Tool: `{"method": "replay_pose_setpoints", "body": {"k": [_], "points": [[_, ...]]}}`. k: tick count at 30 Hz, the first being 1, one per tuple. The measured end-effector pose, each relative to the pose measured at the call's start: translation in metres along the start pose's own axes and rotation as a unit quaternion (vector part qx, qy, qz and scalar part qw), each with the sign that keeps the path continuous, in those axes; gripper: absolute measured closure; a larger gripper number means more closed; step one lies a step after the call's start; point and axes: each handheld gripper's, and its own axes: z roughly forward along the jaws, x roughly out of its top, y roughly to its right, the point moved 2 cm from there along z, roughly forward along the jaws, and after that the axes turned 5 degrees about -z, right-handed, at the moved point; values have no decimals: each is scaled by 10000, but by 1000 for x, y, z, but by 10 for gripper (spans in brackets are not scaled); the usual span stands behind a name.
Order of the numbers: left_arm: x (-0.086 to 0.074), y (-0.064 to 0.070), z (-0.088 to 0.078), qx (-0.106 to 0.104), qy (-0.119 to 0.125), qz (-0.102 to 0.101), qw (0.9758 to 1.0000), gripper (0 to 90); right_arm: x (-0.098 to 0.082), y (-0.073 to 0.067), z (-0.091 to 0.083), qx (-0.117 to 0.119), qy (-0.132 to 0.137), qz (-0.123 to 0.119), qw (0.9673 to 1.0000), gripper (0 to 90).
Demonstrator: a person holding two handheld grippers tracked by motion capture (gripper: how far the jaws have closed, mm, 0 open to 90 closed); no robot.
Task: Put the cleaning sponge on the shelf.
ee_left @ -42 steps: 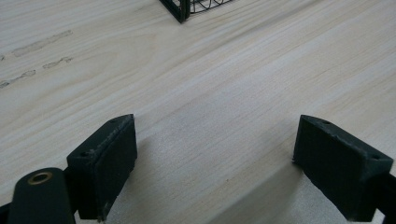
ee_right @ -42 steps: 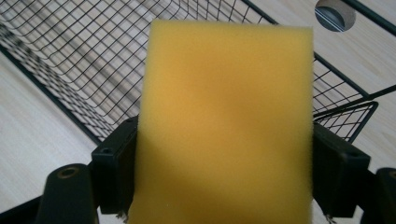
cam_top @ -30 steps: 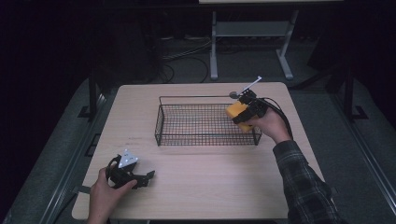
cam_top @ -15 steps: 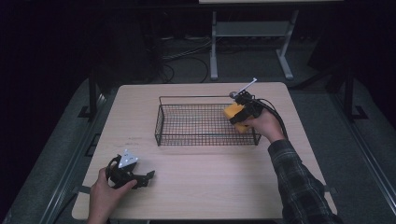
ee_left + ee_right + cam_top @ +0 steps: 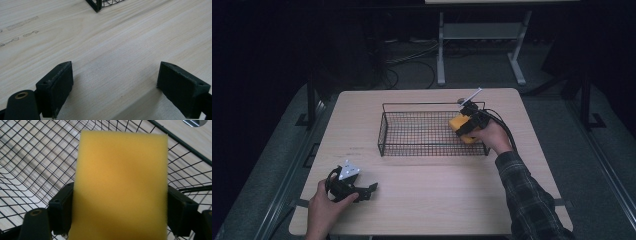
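Right gripper [image 5: 120, 220], jaws clamped on a yellow sponge [image 5: 121, 185] standing upright between them; directly beyond, the wire basket [image 5: 37, 162] floor and far rim; risk: a tilted release could leave the sponge leaning on the rim; left gripper [image 5: 115, 92], jaws apart and empty, on the table [image 5: 120, 45].

A dark test room, like a lab.

One light wooden desk [image 5: 427, 210] stands alone on a grey floor [image 5: 592, 165], and the room around it is black and dim. Behind the desk's far edge, black cables [image 5: 412, 62] lie in loops on the floor beside the grey metal legs of a stand [image 5: 477, 35]. Dark metal frames [image 5: 312, 100] stand by the desk's left and right edges. It looks like no home or shop.
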Motion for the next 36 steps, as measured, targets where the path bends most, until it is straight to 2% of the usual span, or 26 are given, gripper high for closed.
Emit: {"method": "replay_pose_setpoints", "body": {"k": [22, 29, 30, 36], "points": [[0, 0, 0, 3, 0, 1, 10000, 126, -4, -1, 2, 49, -66, 64, 9999, 156], [0, 0, 0, 0, -1, -1, 10000, 126, -9, -5, -18, 91, 248, 18, 9996, 156], [0, 0, 0, 0, 4, -3, 10000, 126, -14, -8, -27, 106, 369, -30, 9993, 156], [0, 0, 0, 0, 0, 0, 10000, 126, -32, -18, -47, 185, 632, -129, 9977, 156]]}}
